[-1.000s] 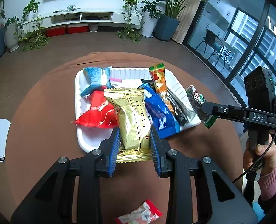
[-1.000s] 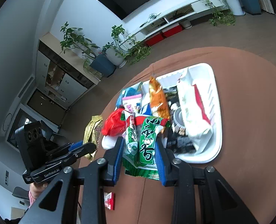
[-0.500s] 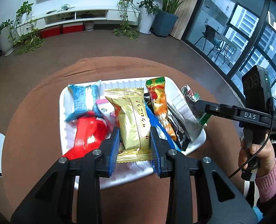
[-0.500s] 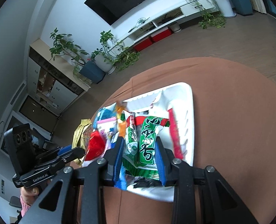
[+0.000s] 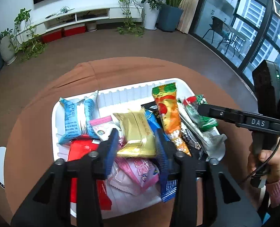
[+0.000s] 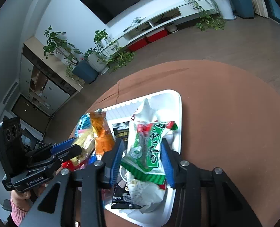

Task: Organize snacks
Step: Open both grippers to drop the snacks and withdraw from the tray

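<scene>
A round brown table point(image 5: 35, 113) carries a white tray point(image 5: 53, 124) of snacks.

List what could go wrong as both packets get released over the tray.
1. The tray is already piled high; the gold packet, between the opening left tongs, may slide off the heap.
2. The green packet, between the opening right tongs, sits near the tray's right rim and may tip onto the table.

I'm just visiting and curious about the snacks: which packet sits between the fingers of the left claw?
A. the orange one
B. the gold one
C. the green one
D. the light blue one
B: the gold packet lies between the opening left claw over the white tray.
</scene>
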